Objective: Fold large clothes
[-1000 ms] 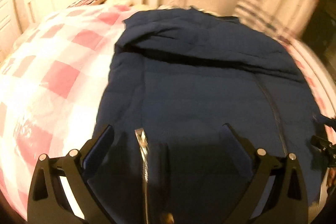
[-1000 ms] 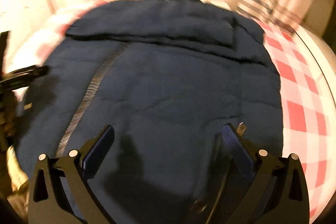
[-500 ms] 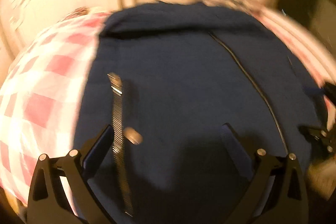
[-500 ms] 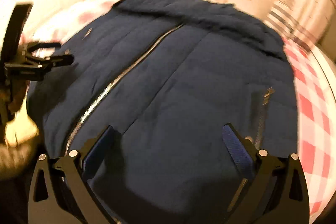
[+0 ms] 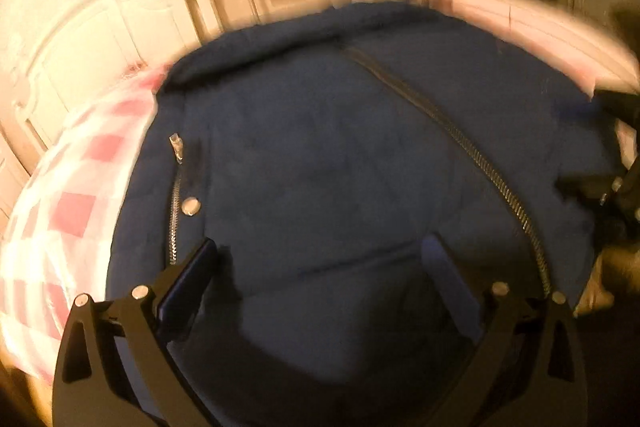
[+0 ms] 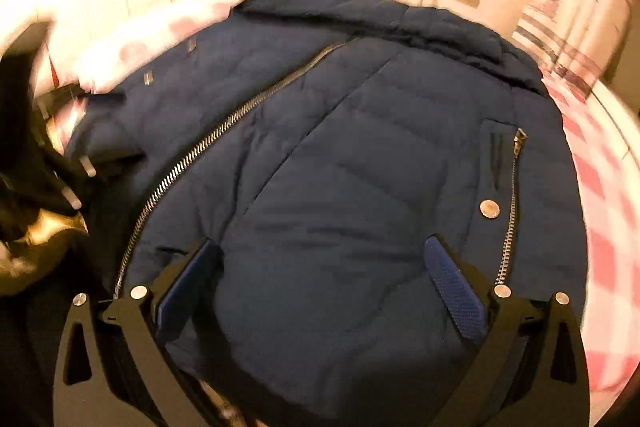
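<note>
On the red-and-white checked bedspread (image 6: 600, 227) the quilted navy puffer jacket (image 6: 340, 207) lies spread front-up, zipped, apparently not yet folded, while the left gripper (image 5: 320, 267) and right gripper (image 6: 320, 267) hover above it, jaws apart, empty.

no readable text, labels or signs

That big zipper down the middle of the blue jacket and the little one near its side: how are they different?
The centre zipper is long, crossing the jacket diagonally from collar towards hem; the side pocket zipper is short and nearly straight. The centre zipper's teeth look chunkier, the pocket zipper's finer. A round snap button sits beside the pocket zipper; none shows by the centre one. Both are silver metal and appear closed.
</note>
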`<action>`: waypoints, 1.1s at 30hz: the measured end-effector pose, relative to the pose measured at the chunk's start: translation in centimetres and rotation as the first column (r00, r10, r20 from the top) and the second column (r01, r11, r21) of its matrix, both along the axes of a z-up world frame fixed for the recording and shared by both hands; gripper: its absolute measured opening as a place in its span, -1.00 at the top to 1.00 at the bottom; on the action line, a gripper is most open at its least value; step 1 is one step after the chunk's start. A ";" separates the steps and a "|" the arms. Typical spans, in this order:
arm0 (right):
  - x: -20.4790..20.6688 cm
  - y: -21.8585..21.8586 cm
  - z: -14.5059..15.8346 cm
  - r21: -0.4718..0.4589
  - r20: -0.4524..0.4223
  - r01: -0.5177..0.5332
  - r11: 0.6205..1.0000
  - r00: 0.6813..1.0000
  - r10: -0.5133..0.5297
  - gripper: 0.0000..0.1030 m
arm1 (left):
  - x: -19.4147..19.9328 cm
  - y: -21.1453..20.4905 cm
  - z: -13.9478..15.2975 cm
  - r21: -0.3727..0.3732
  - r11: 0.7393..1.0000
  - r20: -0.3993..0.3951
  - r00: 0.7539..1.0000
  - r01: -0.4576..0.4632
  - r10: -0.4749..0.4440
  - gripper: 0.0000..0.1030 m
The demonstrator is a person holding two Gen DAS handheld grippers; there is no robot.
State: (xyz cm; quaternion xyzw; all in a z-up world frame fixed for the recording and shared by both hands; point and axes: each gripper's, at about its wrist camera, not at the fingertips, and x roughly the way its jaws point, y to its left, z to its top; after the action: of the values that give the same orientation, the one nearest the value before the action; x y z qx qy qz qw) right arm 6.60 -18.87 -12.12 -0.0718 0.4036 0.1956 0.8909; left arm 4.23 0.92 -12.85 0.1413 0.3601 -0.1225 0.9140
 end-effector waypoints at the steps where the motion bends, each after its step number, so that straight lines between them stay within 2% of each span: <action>1: -0.2 0.0 0.2 -0.016 0.002 0.004 1.000 1.000 -0.004 -0.91 | -0.1 0.4 0.0 -0.023 1.000 -0.017 1.000 -0.003 0.002 -0.96; 3: -0.8 0.1 0.8 -0.044 -0.001 0.023 0.999 1.000 -0.023 -0.90 | -0.2 1.1 0.5 -0.022 1.000 -0.046 0.999 -0.012 0.011 -0.96; 7: -2.7 -2.1 2.0 -0.025 0.075 0.093 0.995 0.993 -0.091 -0.90 | -2.1 2.6 1.0 0.018 0.999 -0.010 0.999 -0.051 0.051 -0.96; 9: -2.4 -4.0 0.8 -0.036 0.045 0.164 0.986 0.986 -0.163 -0.90 | -2.5 3.3 0.5 0.001 0.999 -0.035 0.998 -0.049 0.049 -0.96; 10: -2.3 -4.5 0.0 -0.036 0.014 0.182 0.983 0.983 -0.182 -0.91 | -2.4 3.8 0.3 -0.031 0.998 -0.052 0.997 -0.052 0.050 -0.96; 11: -2.4 -5.5 -0.5 0.033 0.007 0.187 0.982 0.982 -0.187 -0.91 | -2.5 4.5 0.3 -0.065 0.996 -0.069 0.996 -0.061 0.056 -0.96; 12: -2.4 -5.6 -0.6 0.036 0.009 0.191 0.981 0.981 -0.192 -0.91 | -1.8 4.4 0.2 -0.065 0.996 -0.074 0.996 -0.060 0.056 -0.96; 15: -2.5 -4.9 0.1 -0.020 0.011 0.199 0.980 0.980 -0.199 -0.90 | -0.8 3.7 0.0 -0.040 0.998 -0.069 0.996 -0.056 0.053 -0.96; 19: -2.9 -5.4 1.5 0.012 0.063 0.231 0.973 0.971 -0.232 -0.90 | -0.4 3.6 0.0 -0.052 0.997 -0.073 0.996 -0.056 0.052 -0.96; 22: -1.8 -6.0 -0.6 0.005 -0.007 0.246 0.969 0.969 -0.245 -0.91 | -0.2 3.6 -0.1 -0.052 0.997 -0.071 0.996 -0.055 0.052 -0.96; 24: -2.4 -6.2 -0.7 0.023 0.032 0.247 0.969 0.968 -0.247 -0.91 | -0.3 3.6 -0.1 -0.054 0.997 -0.069 0.996 -0.053 0.050 -0.96; 28: -2.1 -6.4 0.0 0.004 -0.007 0.256 0.967 0.967 -0.256 -0.91 | -0.4 3.7 0.0 -0.049 0.997 -0.071 0.996 -0.052 0.049 -0.96; 33: -3.3 -8.9 1.3 0.027 0.033 0.328 0.944 0.944 -0.329 -0.91 | -1.6 6.5 2.5 -0.065 0.991 0.044 0.991 -0.121 0.124 -0.96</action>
State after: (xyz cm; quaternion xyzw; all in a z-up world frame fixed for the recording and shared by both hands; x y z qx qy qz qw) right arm 3.31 -27.76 -10.82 0.0023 0.3911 0.0472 0.9191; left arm 2.58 7.40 -10.40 0.0934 0.3419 -0.0739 0.9322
